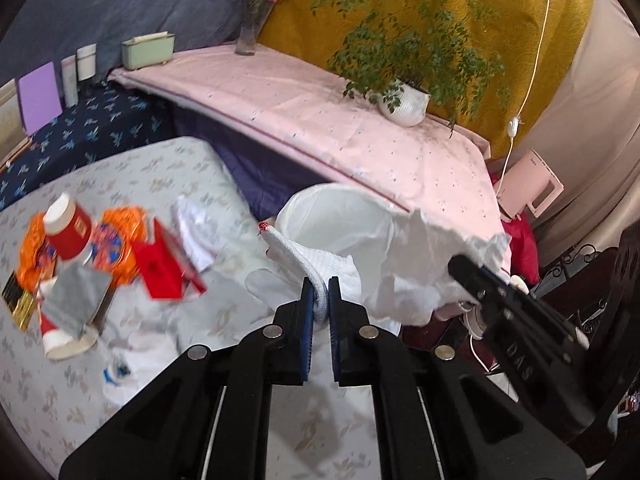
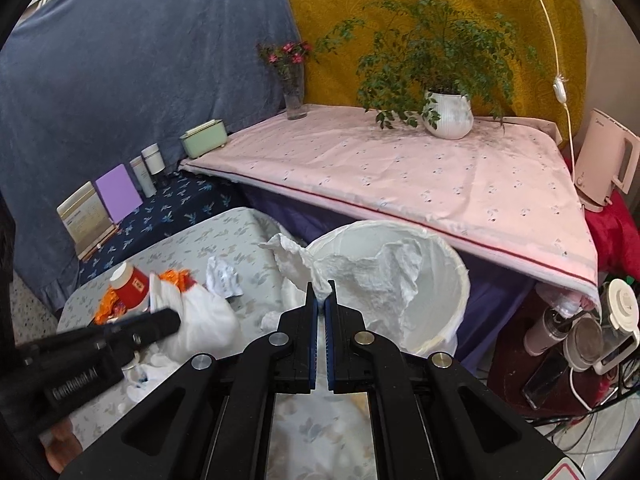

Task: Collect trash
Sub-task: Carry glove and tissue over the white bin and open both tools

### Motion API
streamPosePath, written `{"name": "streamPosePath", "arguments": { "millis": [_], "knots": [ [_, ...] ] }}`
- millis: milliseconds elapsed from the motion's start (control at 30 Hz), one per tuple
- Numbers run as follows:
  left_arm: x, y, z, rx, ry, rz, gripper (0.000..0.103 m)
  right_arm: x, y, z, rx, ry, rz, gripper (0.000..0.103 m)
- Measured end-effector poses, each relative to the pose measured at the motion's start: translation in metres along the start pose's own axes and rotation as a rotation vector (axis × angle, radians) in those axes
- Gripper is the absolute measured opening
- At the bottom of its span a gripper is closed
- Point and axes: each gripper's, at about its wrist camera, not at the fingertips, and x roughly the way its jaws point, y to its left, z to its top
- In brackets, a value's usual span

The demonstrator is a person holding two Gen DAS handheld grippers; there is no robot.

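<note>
Both tongs pinched shut on white trash beside the lined bin, pile left behind on the desk.

Bin [image 2: 448,312] stands off the desk's [image 1: 168,168] far right corner, below the pink-covered shelf [image 2: 400,176]; mouth open, room above rim clear. Right tongs [image 2: 322,296] grip crumpled white paper [image 2: 360,268], which hangs right over the bin mouth, so a release w/ little travel should do. Left tongs [image 1: 321,292] clamp a white cloth-like strip [image 1: 296,256], long axis running up-left from the tips; bin rim lies just beyond and right of it, so left needs a short push fwd-right. Rest of trash: red cup [image 1: 68,232], orange wrapper [image 1: 120,224], red box [image 1: 160,268], near desk's left edge, well apart from bin; left hand nearer.
</note>
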Motion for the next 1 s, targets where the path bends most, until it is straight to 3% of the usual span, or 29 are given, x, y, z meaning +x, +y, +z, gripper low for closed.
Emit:
{"name": "streamPosePath", "arguments": {
  "millis": [300,633,667,767,833,1000],
  "knots": [
    [0.046,-0.027,0.038,0.025,0.024,-0.053,0.007,0.031,-0.036,0.019,0.057,0.024,-0.025,0.003],
    [0.092,-0.041,0.057,0.041,0.069,-0.081,0.010,0.068,-0.061,0.032,0.112,0.063,-0.048,0.007],
    [0.095,-0.041,0.058,0.038,0.074,-0.080,0.014,0.070,-0.062,0.033,0.117,0.062,-0.054,0.009],
    [0.097,-0.038,0.060,0.028,0.060,-0.056,0.039,0.074,-0.063,0.034,0.122,0.064,-0.058,0.019],
    [0.095,-0.035,0.062,0.023,0.043,-0.044,0.042,0.073,-0.062,0.035,0.117,0.057,-0.062,0.026],
    [0.089,-0.028,0.061,0.019,0.029,-0.010,0.047,0.065,-0.057,0.035,0.102,0.039,-0.068,0.033]
  ]
}}
